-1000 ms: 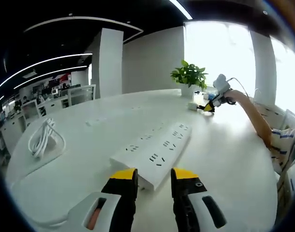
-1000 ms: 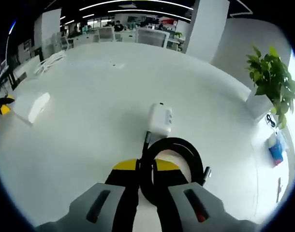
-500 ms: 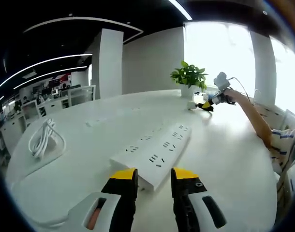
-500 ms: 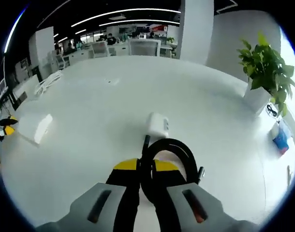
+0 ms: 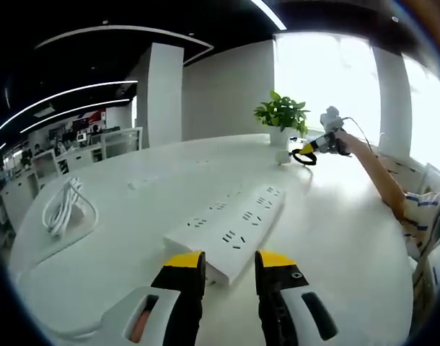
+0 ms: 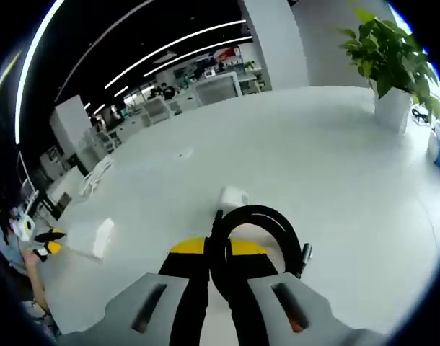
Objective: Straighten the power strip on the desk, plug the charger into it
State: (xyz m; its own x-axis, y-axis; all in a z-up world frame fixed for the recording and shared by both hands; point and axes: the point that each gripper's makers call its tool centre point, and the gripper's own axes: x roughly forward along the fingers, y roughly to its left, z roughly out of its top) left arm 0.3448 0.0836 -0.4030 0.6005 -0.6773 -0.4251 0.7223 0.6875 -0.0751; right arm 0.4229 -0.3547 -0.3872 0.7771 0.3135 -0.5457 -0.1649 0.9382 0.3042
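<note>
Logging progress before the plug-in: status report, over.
Right gripper shut on charger cable, lifted. Left gripper open, at power strip. Nothing between.

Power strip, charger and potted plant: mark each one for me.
power strip [image 5: 231, 232], left gripper view, on its socketed top face.
charger [image 6: 233, 197], right gripper view, on the white body.
potted plant [image 5: 282, 112], left gripper view, on the leaves.

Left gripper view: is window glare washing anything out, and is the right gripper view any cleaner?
Left gripper view: bright windows bleach the area behind the green potted plant and the right gripper; the white power strip stays sharp. Right gripper view: evenly lit, looped black cable crisp, edges fisheye-bent.
</note>
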